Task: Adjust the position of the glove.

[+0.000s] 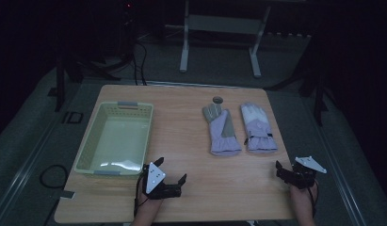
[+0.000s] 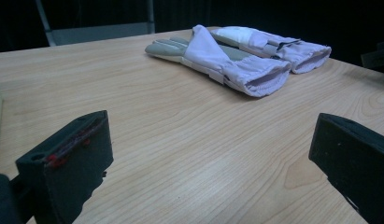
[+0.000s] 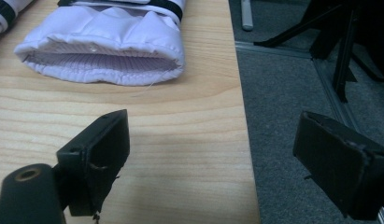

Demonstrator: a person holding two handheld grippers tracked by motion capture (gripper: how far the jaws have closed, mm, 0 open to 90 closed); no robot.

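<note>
Table (image 1: 191,155) is light wood, sits on grey floor (image 1: 219,66), room dark around it. Basket (image 1: 90,146), pale yellow-green plastic, sits on the table's left half, nothing in it that I can see. Two pale lilac gloves lie flat on the right half, side by side, cuffs toward me, fingers away. Left glove (image 1: 221,129) has grey patches on fingers and along one side; right glove (image 1: 258,128) has white fingers and a dark strap near the cuff. They lie just beside each other; touching or not, cannot tell. Small dark round thing (image 1: 217,99) sits just beyond the left glove's fingertips, too small to identify.

My left gripper (image 1: 171,175) rests low over the table's near edge, just right of the basket's near corner, jaws spread wide, nothing between them; both gloves lie ahead in its view. My right gripper (image 1: 286,170) sits at the table's near right corner, jaws spread and holding nothing, one over wood, one out over floor, right glove's cuff straight ahead.
</note>
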